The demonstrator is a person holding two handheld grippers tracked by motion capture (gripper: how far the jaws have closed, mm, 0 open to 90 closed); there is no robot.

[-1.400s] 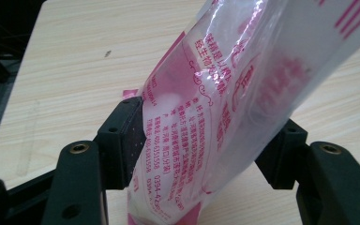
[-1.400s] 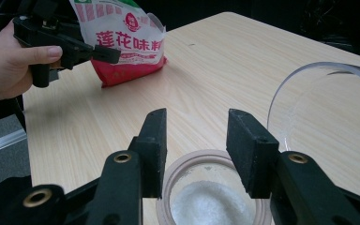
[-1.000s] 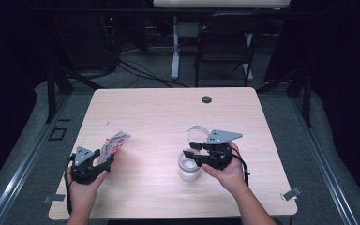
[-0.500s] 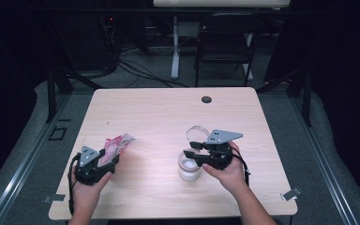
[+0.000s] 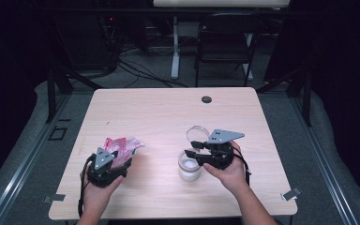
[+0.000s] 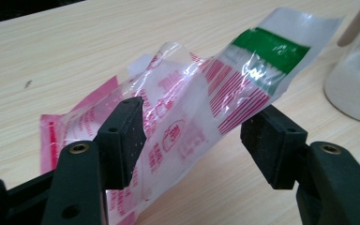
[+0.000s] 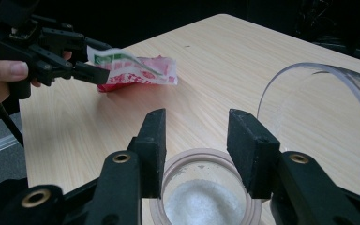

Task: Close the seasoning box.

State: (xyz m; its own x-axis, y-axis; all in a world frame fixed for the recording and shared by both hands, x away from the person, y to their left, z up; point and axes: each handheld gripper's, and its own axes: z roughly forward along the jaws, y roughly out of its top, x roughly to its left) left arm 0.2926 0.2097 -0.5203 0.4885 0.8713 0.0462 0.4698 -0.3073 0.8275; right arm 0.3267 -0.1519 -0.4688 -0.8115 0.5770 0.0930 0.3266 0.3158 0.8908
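Plastic packet [image 6: 206, 108] pinched between the left gripper [image 6: 194, 136] pads, just above the table [image 5: 168, 117].

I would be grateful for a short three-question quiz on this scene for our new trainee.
1. True or false: the jar holds something white.
2. Which gripper has the red-and-white plastic packet between its jaws: A left gripper, B right gripper?
3. What clear thing stands just beyond the jar in the high view?

Key: 1 true. 2 A. 3 a clear round lid, hinged open.
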